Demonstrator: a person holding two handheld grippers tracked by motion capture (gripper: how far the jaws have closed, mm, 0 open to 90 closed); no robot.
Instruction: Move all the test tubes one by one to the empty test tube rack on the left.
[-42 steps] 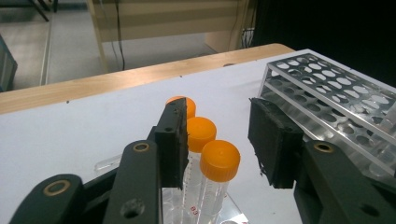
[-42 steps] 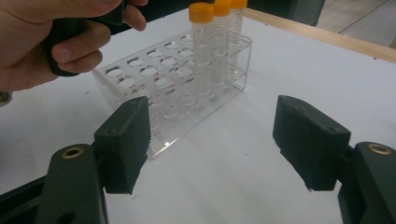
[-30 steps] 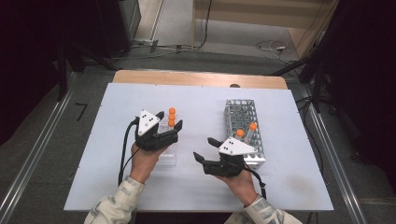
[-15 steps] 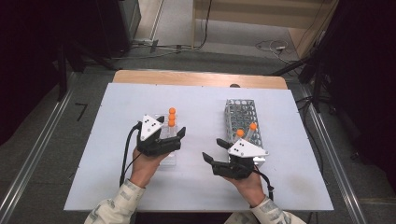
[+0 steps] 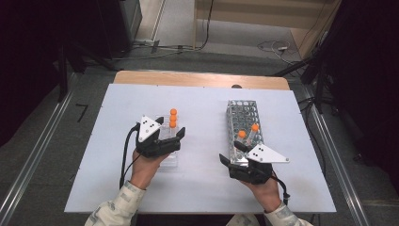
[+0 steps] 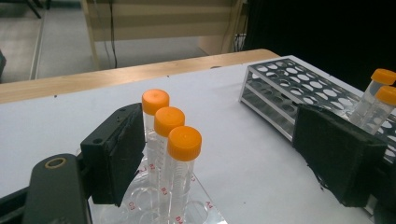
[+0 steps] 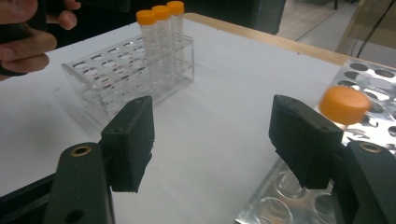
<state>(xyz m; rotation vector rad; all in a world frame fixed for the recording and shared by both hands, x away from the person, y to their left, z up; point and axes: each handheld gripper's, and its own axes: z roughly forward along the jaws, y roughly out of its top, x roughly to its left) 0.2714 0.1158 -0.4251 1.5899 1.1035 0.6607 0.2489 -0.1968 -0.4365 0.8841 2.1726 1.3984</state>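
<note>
**Capped tubes between two racks: handling and grip point**

Three orange-capped tubes (image 6: 170, 158) are seen standing upright in a row in the clear rack (image 5: 169, 157), just ahead of the left tool (image 5: 170, 136). In the left gripper view the tubes are found nearer its left pad than its right; no pad is seen to touch them. The jaws of the left tool have just been opening and are held wide, with nothing gripped. The right tool (image 5: 231, 154) is likewise held open and empty; the metal rack (image 5: 243, 117) lies just beside it, on the far side from the left tool, with two more capped tubes (image 5: 248, 133) seated in its near end.

The tubes are judged light, stiff and thin-walled plastic, smooth and therefore prone to slipping or tilting between flat pads. A hold on the upper barrel just under the cap is judged best, so that the cap rim acts as a stop. The close spacing is noted: the nearest tube is to be taken first. The clear rack is judged light enough to slide on the tabletop (image 5: 202, 113).
</note>
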